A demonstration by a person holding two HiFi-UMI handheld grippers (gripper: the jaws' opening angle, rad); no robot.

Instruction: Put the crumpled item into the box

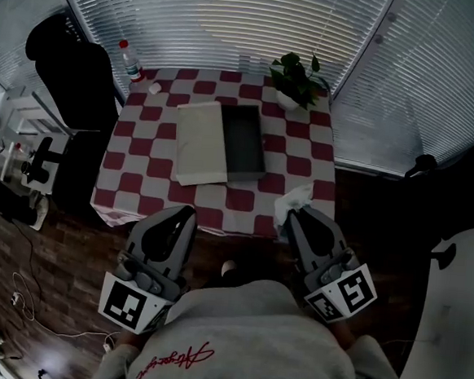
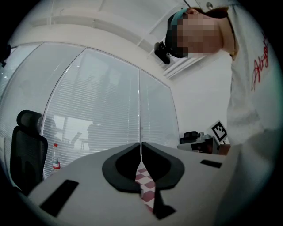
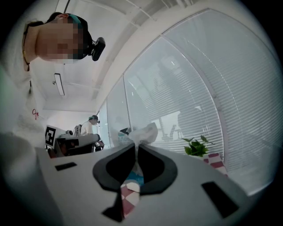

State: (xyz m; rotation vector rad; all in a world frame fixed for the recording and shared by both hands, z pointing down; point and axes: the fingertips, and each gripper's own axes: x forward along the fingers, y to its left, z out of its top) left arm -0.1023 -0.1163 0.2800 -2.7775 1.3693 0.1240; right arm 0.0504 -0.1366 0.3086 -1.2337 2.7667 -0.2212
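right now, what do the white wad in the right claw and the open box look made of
The white wad: thin tissue or soft paper, matte, by its crinkled folds poking from the shut right claw. The open box: probably cardboard, dark grey, matte, with thin straight walls; could be plastic.

Only a tuft of the crumpled item [image 3: 142, 132] shows above the right gripper [image 3: 135, 148]; the rest is mostly hidden between its closed jaws. The small white thing [image 1: 154, 89] beside the bottle [image 1: 131, 62] at the table's [image 1: 321, 163] far left corner is too small to tell
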